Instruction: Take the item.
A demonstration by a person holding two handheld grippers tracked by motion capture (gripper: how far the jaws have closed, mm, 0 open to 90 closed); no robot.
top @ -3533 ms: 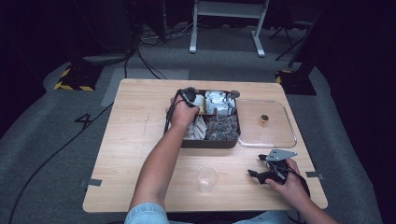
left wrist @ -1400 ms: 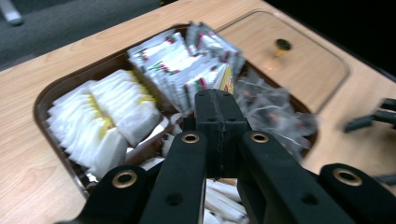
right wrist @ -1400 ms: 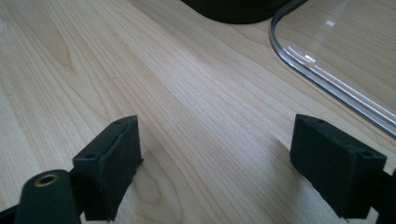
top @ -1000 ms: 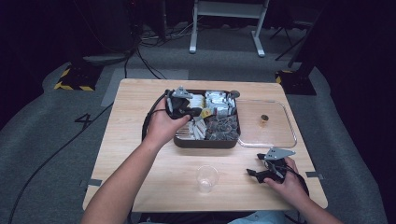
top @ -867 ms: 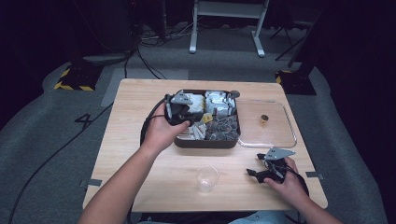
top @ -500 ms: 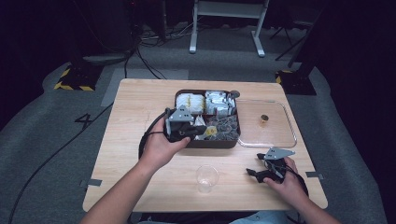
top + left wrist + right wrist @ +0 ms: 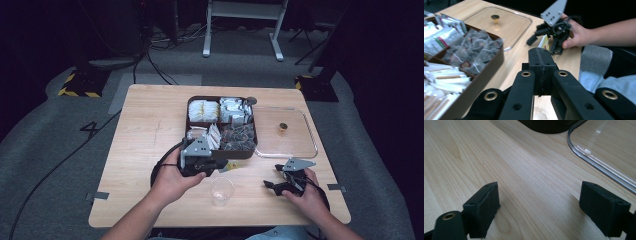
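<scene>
My left gripper (image 7: 220,165) hovers just off the near edge of the dark compartment tray (image 7: 254,149), above and left of a clear plastic cup (image 7: 221,190). Its jaws are shut, and a thin yellow-and-white sachet (image 7: 544,42) sticks out past their tips (image 7: 541,53). The cup's rim (image 7: 543,115) shows below the jaws. My right gripper (image 7: 273,176) rests on the table at the near right, open, its jaws (image 7: 539,205) wide apart over bare wood. The left gripper view also shows it farther off (image 7: 550,35) in the other hand.
The tray holds several kinds of tea bags and sachets (image 7: 474,50). A clear lid (image 7: 300,146) with a small knob (image 7: 283,126) lies flat to the tray's right; its edge (image 7: 596,162) curves just beyond the right gripper. Bare wood (image 7: 145,150) spreads left of the tray.
The left hand drew back from the tray's compartments toward the near side of the table and a little down, carrying the sachet and ending beside the cup. The right hand kept still.
</scene>
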